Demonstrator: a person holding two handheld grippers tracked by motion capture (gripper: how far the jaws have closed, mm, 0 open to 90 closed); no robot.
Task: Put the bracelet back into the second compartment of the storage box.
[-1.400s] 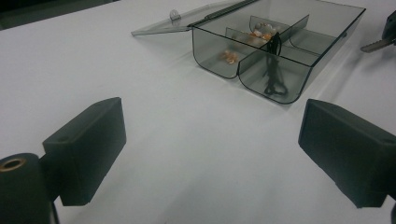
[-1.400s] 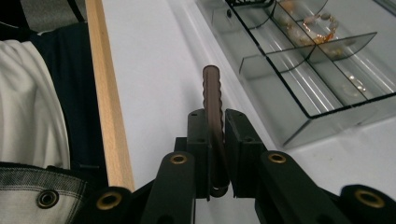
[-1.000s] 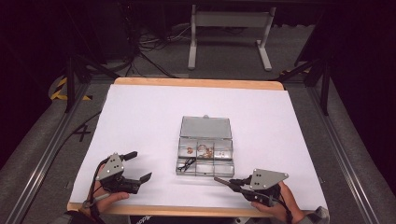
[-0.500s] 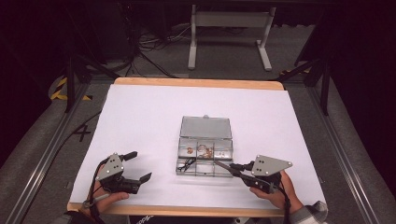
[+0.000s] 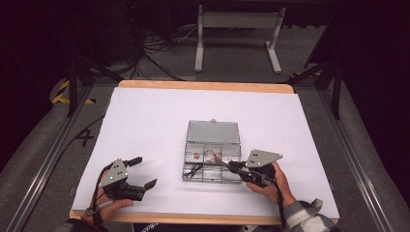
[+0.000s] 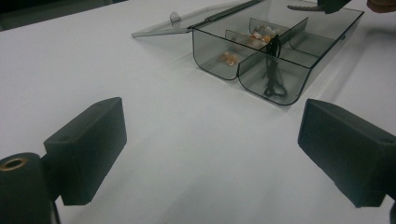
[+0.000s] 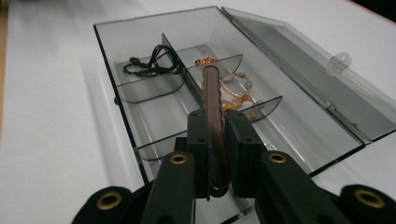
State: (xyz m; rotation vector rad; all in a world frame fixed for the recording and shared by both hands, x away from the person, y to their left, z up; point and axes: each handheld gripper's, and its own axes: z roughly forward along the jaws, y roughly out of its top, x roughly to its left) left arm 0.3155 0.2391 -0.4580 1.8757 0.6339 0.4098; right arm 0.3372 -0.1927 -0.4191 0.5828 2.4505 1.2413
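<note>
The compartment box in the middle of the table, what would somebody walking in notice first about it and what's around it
The clear compartment box lies on the white table with its lid folded flat behind it, jewellery and a black cord in its sections. The right gripper is shut on a brown bangle, held over the box. The left gripper rests open near the table's front left edge.
</note>
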